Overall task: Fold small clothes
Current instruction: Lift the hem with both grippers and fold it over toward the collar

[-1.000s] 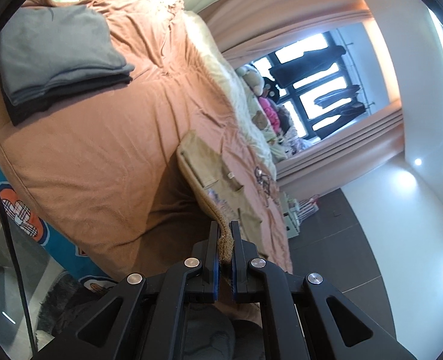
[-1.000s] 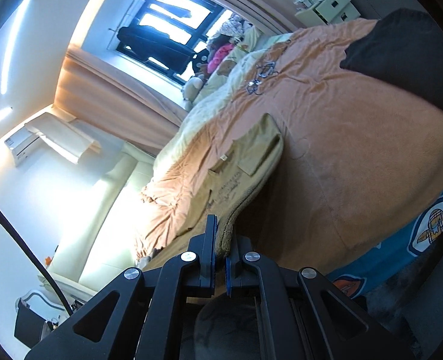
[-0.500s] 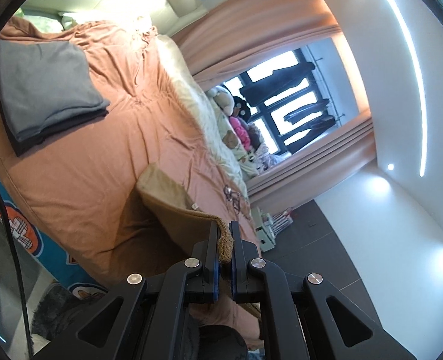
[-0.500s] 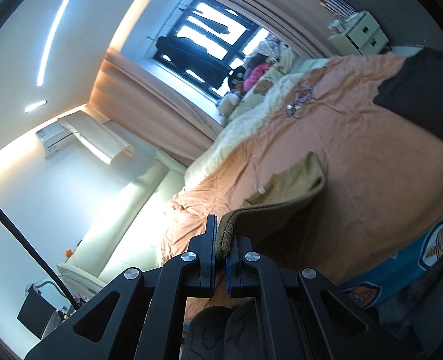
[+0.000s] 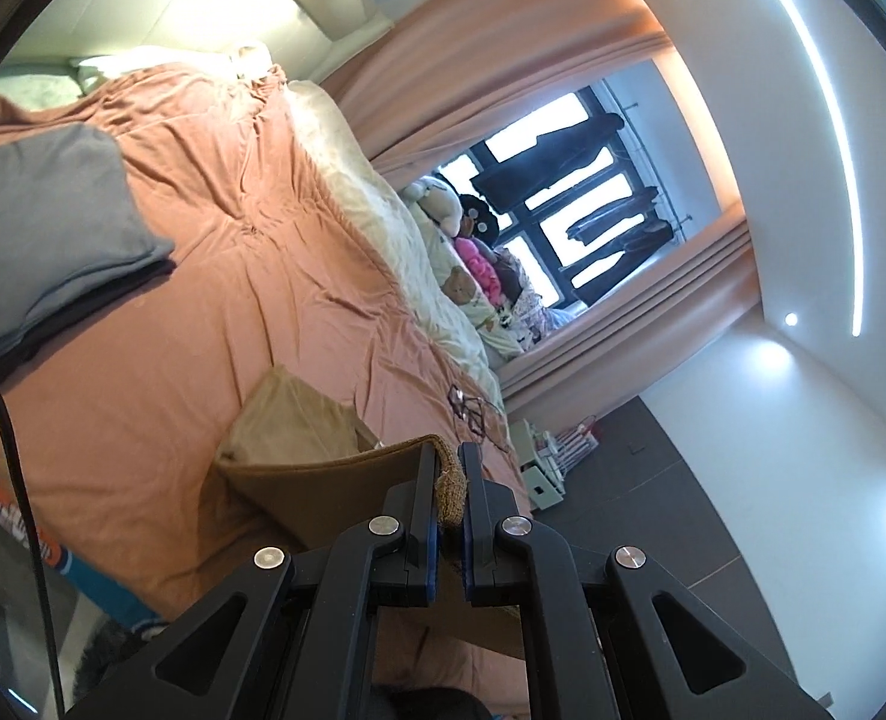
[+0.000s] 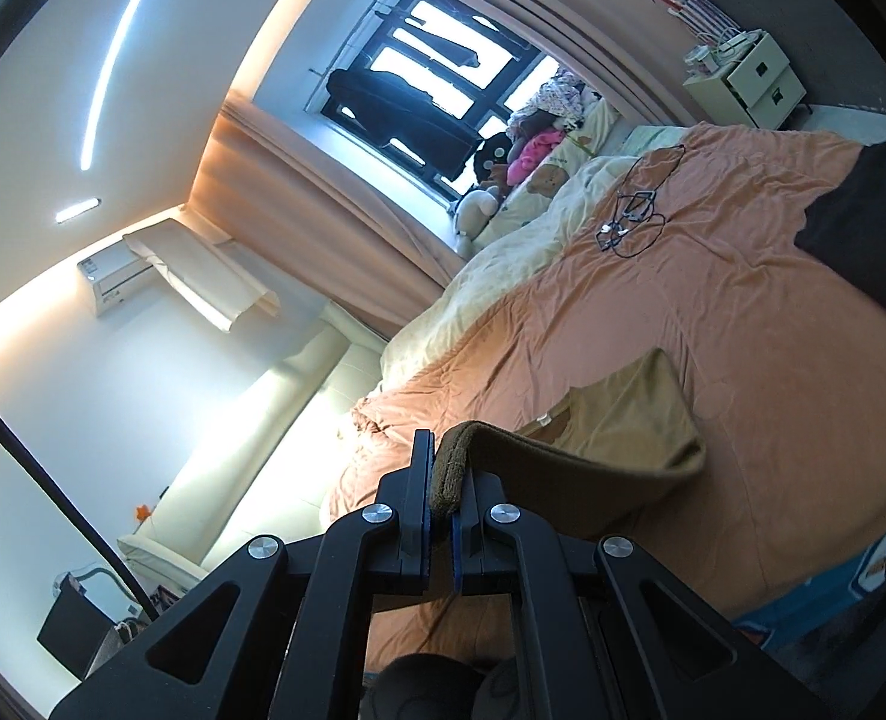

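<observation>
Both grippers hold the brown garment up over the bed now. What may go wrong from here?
1. The left gripper and right gripper each pinch only a thin edge of the garment, so an edge may slip out.
2. Its far end rests on the bedspread and may drag and bunch, spoiling the fold.
3. The cable tangle lies further along the bed; a long sweep might catch it.
</observation>
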`<action>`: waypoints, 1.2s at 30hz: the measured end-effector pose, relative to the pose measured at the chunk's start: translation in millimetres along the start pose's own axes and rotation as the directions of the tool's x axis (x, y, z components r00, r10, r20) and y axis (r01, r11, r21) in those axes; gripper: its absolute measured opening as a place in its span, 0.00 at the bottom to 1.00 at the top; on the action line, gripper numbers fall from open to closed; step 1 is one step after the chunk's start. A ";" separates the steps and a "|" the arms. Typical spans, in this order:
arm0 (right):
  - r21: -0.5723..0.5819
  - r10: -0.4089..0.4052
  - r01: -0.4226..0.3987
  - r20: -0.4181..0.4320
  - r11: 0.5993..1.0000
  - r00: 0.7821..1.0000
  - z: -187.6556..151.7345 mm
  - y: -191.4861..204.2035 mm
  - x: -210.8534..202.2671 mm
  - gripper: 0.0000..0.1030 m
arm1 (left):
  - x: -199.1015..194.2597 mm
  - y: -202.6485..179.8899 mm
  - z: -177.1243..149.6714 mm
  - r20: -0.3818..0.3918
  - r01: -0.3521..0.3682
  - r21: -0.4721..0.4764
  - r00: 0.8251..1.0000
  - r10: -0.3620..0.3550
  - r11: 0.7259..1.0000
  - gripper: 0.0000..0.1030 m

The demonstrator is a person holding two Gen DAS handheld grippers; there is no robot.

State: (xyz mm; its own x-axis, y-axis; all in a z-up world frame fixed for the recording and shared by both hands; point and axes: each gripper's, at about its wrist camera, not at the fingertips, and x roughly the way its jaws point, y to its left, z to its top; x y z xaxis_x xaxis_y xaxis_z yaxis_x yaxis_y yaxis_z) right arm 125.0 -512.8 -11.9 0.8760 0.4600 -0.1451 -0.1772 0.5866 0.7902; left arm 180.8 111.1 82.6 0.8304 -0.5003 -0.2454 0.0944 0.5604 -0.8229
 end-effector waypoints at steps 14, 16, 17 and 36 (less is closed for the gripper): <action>0.000 -0.079 0.079 -0.083 0.997 0.993 54.1 -21.7 105.5 0.01 | 100.1 21.6 40.4 -0.056 -0.086 -0.022 0.995 0.084 0.996 0.05; -0.003 -0.089 0.089 -0.093 0.996 0.992 59.0 -20.6 114.6 0.01 | 112.0 26.8 44.9 -0.062 -0.100 -0.022 0.993 0.099 0.995 0.05; -0.001 -0.093 0.094 -0.098 0.996 0.991 62.1 -21.7 122.2 0.01 | 117.7 28.4 46.5 -0.066 -0.107 -0.022 0.992 0.105 0.994 0.05; 0.028 -0.222 0.235 -0.233 0.972 0.947 82.0 -60.6 227.0 0.01 | 256.5 102.5 60.7 -0.207 -0.312 -0.016 0.931 0.302 0.950 0.05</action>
State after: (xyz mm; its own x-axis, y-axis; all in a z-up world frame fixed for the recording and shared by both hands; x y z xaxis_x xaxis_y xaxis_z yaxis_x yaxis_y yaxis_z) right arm 371.4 -498.6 -43.9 0.7639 0.4605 -0.4521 0.0464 0.6595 0.7503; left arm 436.8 80.3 -33.6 0.6879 -0.4328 -0.5826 -0.1783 0.6774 -0.7137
